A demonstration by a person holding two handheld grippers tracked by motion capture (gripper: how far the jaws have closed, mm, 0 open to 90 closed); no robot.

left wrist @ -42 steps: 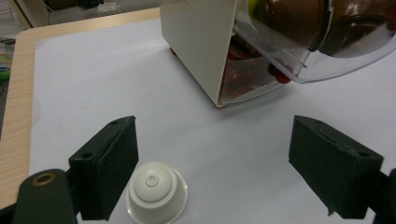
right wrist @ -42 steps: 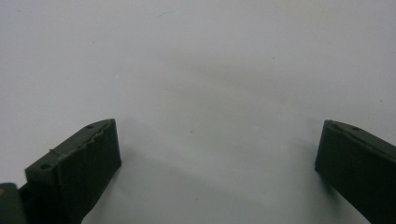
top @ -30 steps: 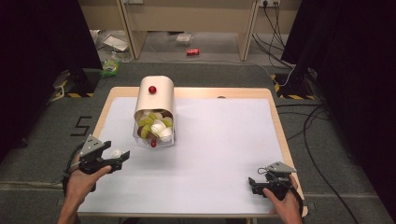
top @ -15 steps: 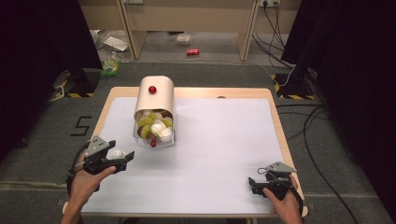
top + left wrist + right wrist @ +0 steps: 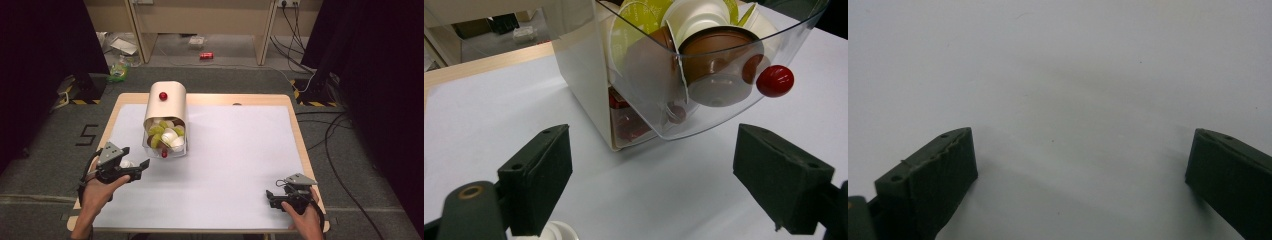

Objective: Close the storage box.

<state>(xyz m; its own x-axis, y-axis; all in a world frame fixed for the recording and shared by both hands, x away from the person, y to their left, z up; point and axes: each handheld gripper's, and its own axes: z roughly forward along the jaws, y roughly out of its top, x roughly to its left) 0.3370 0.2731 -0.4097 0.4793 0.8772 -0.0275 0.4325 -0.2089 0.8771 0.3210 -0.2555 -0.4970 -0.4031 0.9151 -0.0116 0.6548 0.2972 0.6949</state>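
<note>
I have the left gripper (image 5: 131, 169) near the desk's left edge, just short of the capsule dispenser (image 5: 166, 117), which lies toward the back-left part of the white mat (image 5: 235, 165). Its jaws stand wide apart and grasp nothing. In the left gripper view a white capsule (image 5: 558, 233) lies on the mat right below my left jaw, apart from the pads. I judge that one capsule is out of the drawer and set down; the rest is still to do. The clear drawer (image 5: 704, 85) with the red knob (image 5: 775, 80) is pulled out and remains heaped with brown, white and green capsules. My right gripper (image 5: 280, 196) rests at the front-right corner of the desk, released, with bare mat between its jaws. Emptying the drawer looks barely started.
</note>
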